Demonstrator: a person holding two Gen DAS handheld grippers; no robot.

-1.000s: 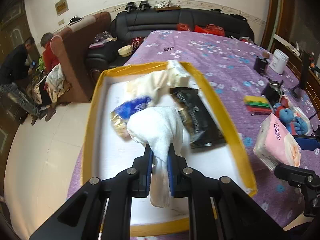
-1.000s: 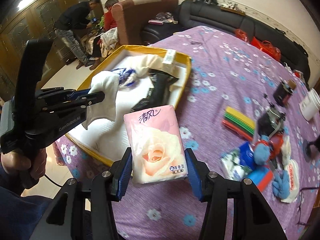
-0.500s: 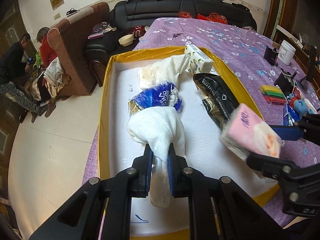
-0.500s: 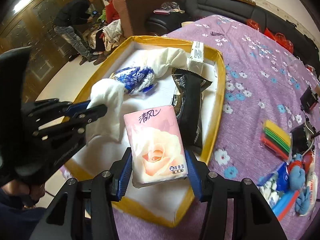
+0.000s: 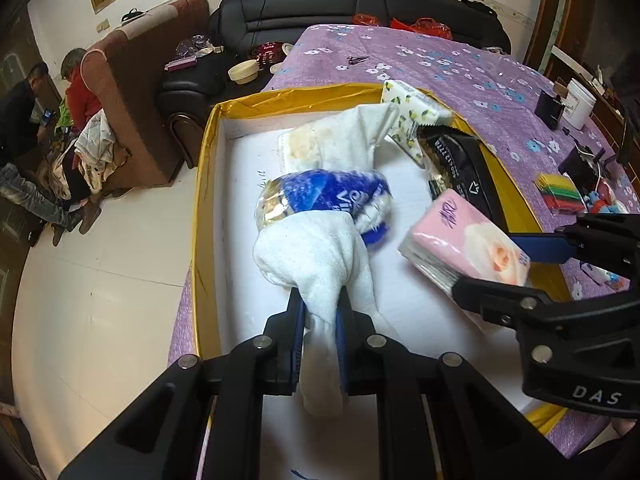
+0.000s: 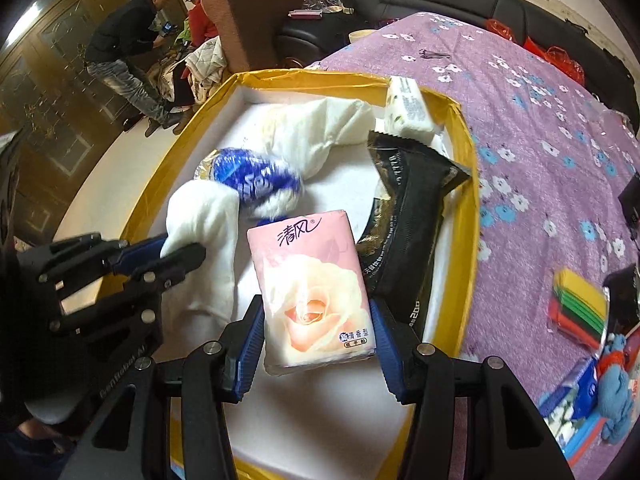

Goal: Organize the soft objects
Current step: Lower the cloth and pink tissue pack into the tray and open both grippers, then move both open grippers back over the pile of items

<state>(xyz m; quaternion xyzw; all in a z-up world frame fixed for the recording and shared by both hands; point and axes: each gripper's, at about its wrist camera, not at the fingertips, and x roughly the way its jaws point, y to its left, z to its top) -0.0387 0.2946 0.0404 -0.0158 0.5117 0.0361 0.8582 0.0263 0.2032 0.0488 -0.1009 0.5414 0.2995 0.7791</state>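
My left gripper [image 5: 319, 320] is shut on a white cloth [image 5: 316, 256], which hangs over the white floor of the yellow-rimmed box [image 5: 204, 200]. The same cloth [image 6: 208, 216] and left gripper [image 6: 176, 254] show at the left of the right wrist view. My right gripper [image 6: 318, 332] is shut on a pink tissue pack [image 6: 316, 292] with a rose print, held above the box [image 6: 470, 184] floor. That pack [image 5: 464, 244] sits right of the cloth in the left wrist view, clamped by the right gripper [image 5: 508, 268].
Inside the box lie a blue wrapped pack [image 5: 324, 196], a cream cloth [image 5: 340, 140], a black packet [image 5: 460, 164] and a lemon-print tissue pack [image 5: 412, 112]. Coloured strips [image 6: 580, 304] and a blue soft toy [image 6: 616, 396] lie on the purple floral tablecloth [image 6: 540, 140]. Two people [image 6: 132, 48] are beside an armchair.
Both grippers have moved forward and lower over the box. The pink tissue pack came from above the tablecloth to above the box floor, beside the white cloth.
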